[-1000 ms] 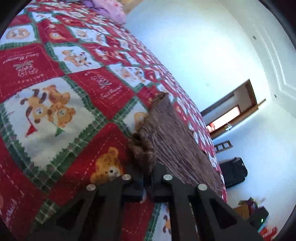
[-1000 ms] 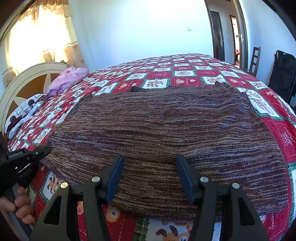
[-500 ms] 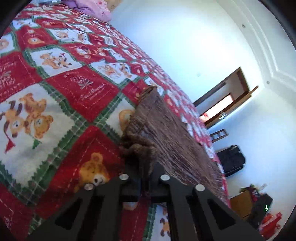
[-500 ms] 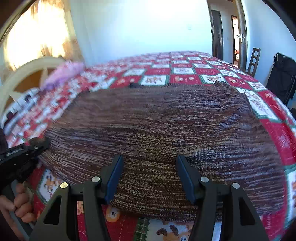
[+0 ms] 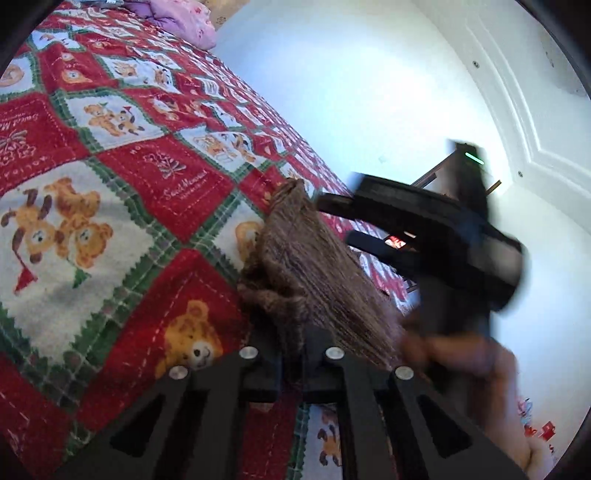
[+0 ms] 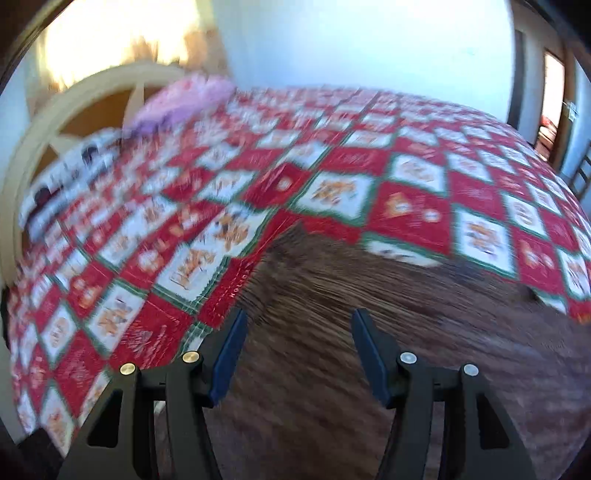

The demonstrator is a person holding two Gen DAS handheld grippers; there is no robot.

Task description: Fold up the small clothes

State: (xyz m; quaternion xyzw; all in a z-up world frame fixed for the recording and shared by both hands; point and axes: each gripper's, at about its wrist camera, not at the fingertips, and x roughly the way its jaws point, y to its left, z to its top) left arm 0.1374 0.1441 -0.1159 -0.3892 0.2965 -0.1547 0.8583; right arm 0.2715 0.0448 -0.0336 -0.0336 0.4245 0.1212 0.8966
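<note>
Moved since the prior second: right gripper (image 6: 297,354), from the near hem to a spot over the brown knit garment (image 6: 369,332) nearer its left edge, now crossing the left wrist view, blurred. Jaws wide apart, holding nothing. Left gripper (image 5: 291,373): jaws pinched tight on a bunched corner of the garment, as before. Garment: spread on the red teddy-bear quilt (image 5: 110,184). Beyond: pink bundle (image 5: 184,18) and cream headboard (image 6: 92,103) at the bed's far end.
</note>
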